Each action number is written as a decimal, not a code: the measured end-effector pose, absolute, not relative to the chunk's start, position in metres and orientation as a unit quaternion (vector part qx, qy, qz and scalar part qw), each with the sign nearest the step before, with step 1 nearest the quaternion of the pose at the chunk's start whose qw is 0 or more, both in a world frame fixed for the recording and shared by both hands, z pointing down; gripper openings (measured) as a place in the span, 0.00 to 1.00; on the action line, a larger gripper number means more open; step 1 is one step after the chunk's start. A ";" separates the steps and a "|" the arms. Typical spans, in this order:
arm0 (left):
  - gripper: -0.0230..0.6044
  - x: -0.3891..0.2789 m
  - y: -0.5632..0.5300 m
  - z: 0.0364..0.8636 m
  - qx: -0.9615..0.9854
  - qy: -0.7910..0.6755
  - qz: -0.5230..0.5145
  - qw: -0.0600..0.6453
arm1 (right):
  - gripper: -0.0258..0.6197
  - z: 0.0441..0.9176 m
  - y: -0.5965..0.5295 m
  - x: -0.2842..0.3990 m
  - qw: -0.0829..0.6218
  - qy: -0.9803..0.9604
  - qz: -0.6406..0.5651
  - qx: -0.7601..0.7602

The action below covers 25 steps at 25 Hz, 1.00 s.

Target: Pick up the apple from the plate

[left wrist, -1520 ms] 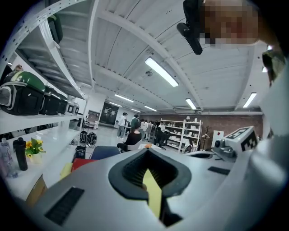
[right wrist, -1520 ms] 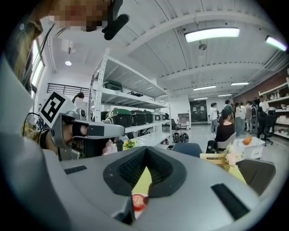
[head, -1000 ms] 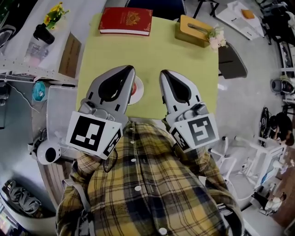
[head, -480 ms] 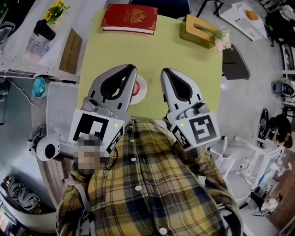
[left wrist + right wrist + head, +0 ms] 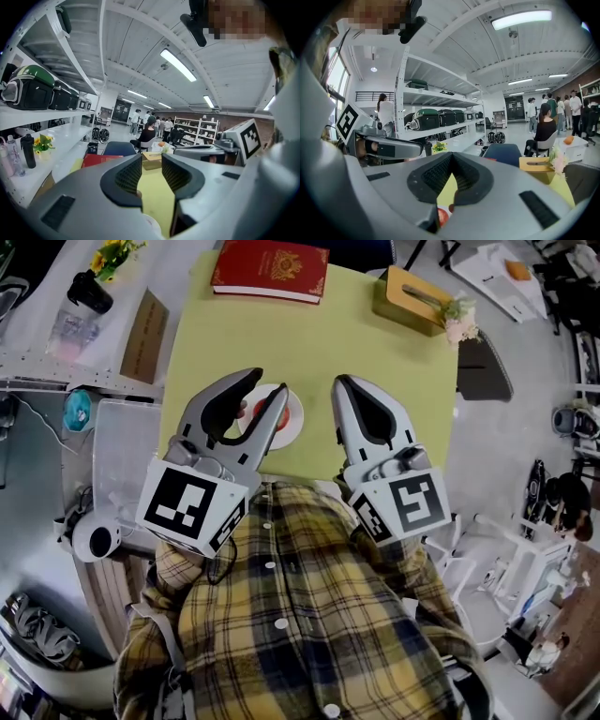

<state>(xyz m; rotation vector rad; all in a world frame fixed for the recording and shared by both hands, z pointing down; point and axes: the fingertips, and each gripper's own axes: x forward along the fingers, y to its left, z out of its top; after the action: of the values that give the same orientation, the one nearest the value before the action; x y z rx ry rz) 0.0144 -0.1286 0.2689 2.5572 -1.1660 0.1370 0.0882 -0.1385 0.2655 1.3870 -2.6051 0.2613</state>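
the apple [image 5: 285, 417] sits on a white plate [image 5: 265, 390] at the near edge of the yellow-green surface [image 5: 375, 352]. from the head view, the left gripper [image 5: 270, 382] overlaps the plate and partly covers the apple. its fingers are released and have just been opening, part-way apart, with nothing between them. the right gripper [image 5: 343, 382] is just beside it, fingers clenched on nothing. for a clean pick, the left fingers likely need to spread wider than the apple, dip lower, straddle it evenly, then squeeze gently without nudging the plate.
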 end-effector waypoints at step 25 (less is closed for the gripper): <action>0.53 0.020 -0.123 0.343 0.885 -0.421 0.077 0.184 | 0.04 0.315 -0.145 0.100 0.118 -0.864 0.123 0.473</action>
<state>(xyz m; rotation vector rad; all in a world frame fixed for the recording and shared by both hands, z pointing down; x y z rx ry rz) 0.0205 -0.1226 0.3434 2.4958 -1.1867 0.2159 0.1000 -0.1448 0.3145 1.3845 -2.5287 0.3611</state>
